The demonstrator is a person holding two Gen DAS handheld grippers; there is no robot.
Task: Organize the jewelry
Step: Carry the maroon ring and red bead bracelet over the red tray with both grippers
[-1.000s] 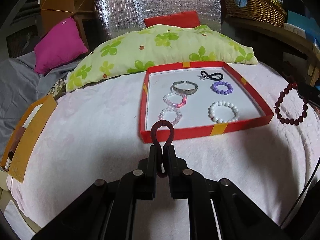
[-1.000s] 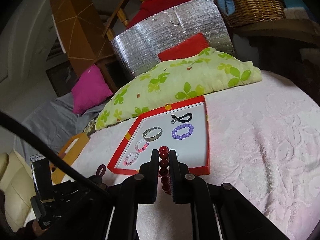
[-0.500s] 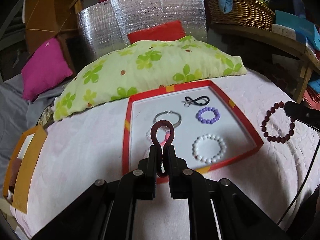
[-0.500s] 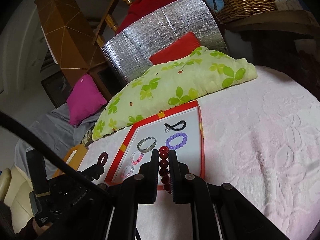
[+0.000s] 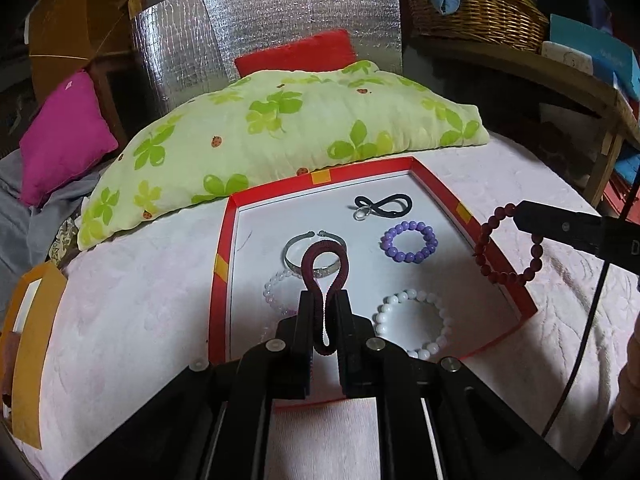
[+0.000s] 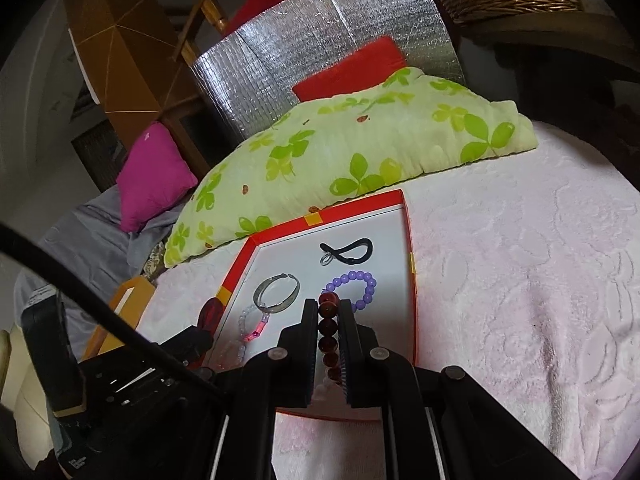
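A red-rimmed tray with a white floor lies on the pink bedspread. It holds a black cord, a purple bead bracelet, a silver bangle, a white bead bracelet and a pale pink bead bracelet. My left gripper hangs over the tray's front, shut on a maroon braided loop. My right gripper is shut on a dark red bead bracelet, which dangles over the tray's right rim. In the right wrist view, the tray shows the left gripper at its left edge.
A green-leaf pillow lies right behind the tray, with a foil panel and a red cushion beyond it. To the left are a magenta cushion and an orange box. On a shelf at the back right stands a wicker basket.
Both grippers have moved in toward the tray with their bracelets. The left one now hangs over the tray's front part, and the right one has come left to the tray's right rim.
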